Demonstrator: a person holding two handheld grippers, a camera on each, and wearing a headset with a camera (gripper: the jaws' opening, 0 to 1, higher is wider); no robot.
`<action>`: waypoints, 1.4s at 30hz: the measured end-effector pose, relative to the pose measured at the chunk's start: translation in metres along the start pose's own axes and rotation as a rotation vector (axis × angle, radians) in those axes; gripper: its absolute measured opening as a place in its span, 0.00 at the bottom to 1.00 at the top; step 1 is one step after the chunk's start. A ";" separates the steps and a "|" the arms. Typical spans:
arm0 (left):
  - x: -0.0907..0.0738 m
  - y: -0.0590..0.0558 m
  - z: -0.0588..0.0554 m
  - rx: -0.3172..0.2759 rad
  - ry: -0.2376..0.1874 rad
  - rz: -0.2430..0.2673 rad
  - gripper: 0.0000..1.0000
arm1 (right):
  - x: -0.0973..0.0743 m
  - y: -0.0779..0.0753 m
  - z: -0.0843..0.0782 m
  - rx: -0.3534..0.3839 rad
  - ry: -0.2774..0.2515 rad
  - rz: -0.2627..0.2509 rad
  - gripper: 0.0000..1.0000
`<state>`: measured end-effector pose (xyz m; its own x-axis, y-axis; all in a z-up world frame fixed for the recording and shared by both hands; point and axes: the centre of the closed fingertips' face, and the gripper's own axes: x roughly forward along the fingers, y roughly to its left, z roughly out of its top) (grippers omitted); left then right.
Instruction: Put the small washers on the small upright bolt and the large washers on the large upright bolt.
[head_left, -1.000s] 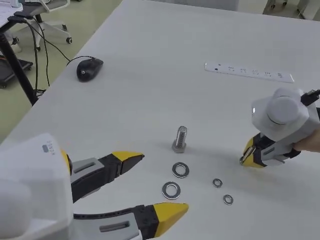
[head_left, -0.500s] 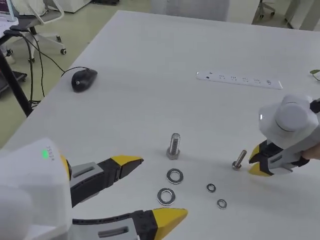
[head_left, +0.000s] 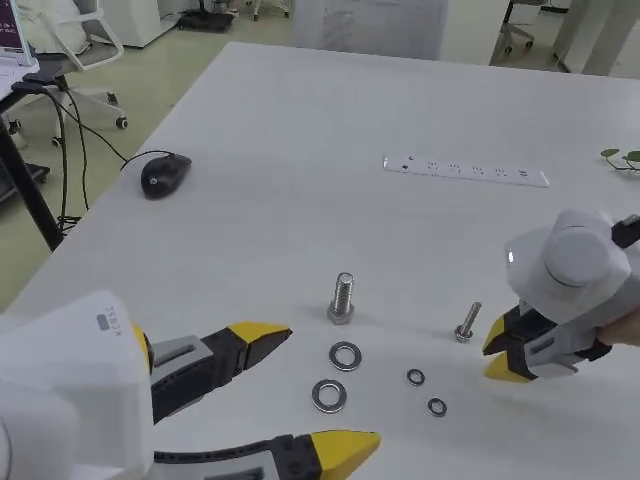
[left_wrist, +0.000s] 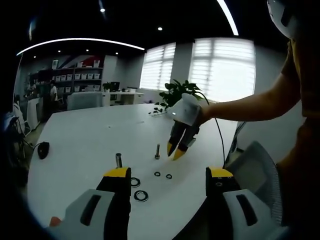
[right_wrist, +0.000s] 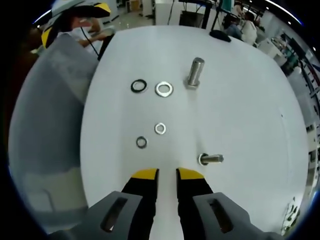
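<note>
Right hand-held gripper hovering slightly parted beside small bolt, left hand-held gripper gaping wide above tabletop

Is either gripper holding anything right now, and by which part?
Nothing is held. The left gripper is wide open and empty; the right gripper has a narrow empty gap, with the small bolt standing free beside it.

The left gripper rises from the bottom edge, its yellow-tipped jaws spread wide; above them on the white table lie two large washers at lower centre and two small washers just right of them; the large bolt stands upright at centre left, the small bolt at centre; the right gripper hangs tip-down just right of the small bolt; a mouse sits at the left.
</note>
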<state>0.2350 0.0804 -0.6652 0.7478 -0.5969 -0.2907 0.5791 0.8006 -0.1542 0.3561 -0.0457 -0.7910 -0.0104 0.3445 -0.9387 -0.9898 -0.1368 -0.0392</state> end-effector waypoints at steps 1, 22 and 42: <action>0.000 0.000 0.000 0.000 -0.001 0.000 0.59 | 0.001 0.002 0.001 -0.003 0.000 0.003 0.15; -0.004 -0.013 0.001 0.021 -0.006 -0.008 0.59 | 0.028 0.034 0.026 -0.112 0.007 0.071 0.15; -0.005 -0.011 0.002 0.017 -0.015 0.006 0.59 | 0.043 0.033 0.021 -0.143 0.064 0.100 0.19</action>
<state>0.2254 0.0747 -0.6598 0.7562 -0.5927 -0.2772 0.5797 0.8033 -0.1364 0.3198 -0.0161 -0.8258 -0.0940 0.2639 -0.9600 -0.9540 -0.2997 0.0110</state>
